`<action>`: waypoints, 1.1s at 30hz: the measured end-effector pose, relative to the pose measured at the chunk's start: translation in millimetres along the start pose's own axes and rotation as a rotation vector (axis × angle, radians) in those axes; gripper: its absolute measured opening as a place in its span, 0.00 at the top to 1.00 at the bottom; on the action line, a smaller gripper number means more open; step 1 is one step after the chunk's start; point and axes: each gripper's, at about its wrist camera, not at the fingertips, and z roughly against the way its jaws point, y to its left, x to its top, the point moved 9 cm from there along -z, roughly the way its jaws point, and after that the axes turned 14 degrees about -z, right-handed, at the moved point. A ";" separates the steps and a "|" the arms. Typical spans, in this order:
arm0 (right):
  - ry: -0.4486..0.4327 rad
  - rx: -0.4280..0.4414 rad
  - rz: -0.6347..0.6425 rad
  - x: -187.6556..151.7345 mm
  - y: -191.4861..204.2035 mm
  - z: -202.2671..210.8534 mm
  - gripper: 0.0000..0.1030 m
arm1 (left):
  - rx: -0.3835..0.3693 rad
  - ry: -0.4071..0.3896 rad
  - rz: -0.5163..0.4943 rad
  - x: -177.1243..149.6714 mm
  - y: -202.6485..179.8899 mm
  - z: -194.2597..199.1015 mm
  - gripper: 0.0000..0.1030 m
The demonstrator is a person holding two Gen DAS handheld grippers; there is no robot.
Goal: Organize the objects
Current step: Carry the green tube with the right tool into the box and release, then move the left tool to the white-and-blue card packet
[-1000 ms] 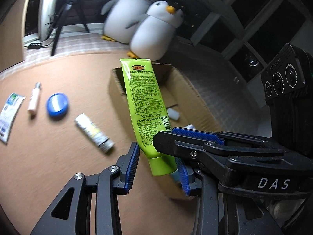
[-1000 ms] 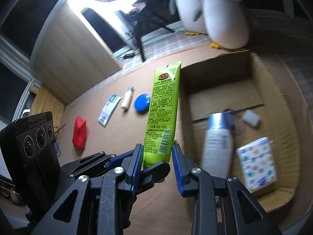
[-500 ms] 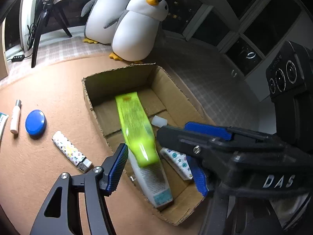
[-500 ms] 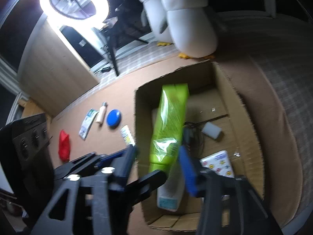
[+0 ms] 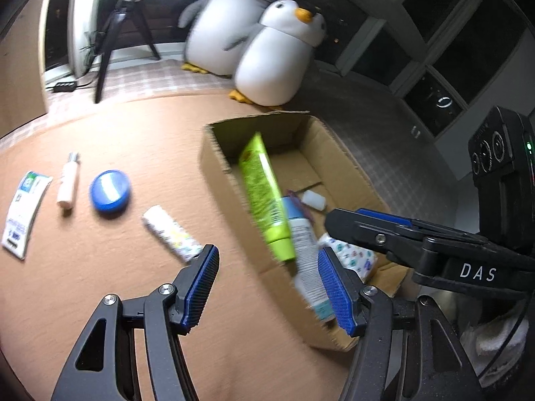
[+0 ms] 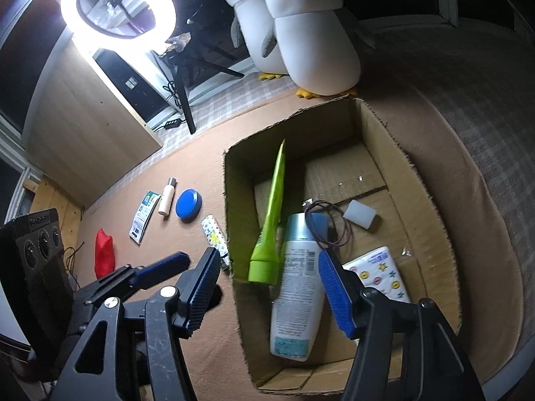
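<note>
The green tube (image 5: 260,187) rests inside the cardboard box (image 5: 214,167), cap down, leaning along the left wall (image 6: 234,200). No gripper touches the tube (image 6: 276,200). My left gripper (image 5: 267,260) hangs open above the box's near left corner with nothing between its pads. Beside it, my right gripper (image 6: 269,257) is still opening its jaws, and nothing is pressed between them. A white bottle (image 6: 296,294), a patterned tissue pack (image 6: 381,274) and a small white block (image 6: 359,214) lie on the box floor.
On the tan mat left of the box lie a patterned tube (image 5: 170,232), a blue round tin (image 5: 109,193), a small bottle (image 5: 68,183), a sachet (image 5: 23,214) and a red item (image 6: 104,250). Two plush penguins (image 5: 274,56) stand behind the box; a ring light (image 6: 117,10) shines far left.
Both grippers opened and let go of the green tube, which dropped from upright between them into the box and now leans on its left wall.
</note>
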 end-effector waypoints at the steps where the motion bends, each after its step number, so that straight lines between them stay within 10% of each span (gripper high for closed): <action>1: -0.005 -0.003 0.008 -1.9 2.9 -0.4 0.44 | 0.009 -0.001 0.006 -3.2 5.3 4.4 0.37; 15: -0.067 0.051 0.050 -24.4 50.3 -11.8 0.44 | 0.169 -0.002 0.146 -42.6 131.0 63.2 0.37; 33: 0.060 0.060 0.029 -84.6 84.1 -32.9 0.44 | 0.268 0.020 0.317 -31.6 278.8 63.1 0.37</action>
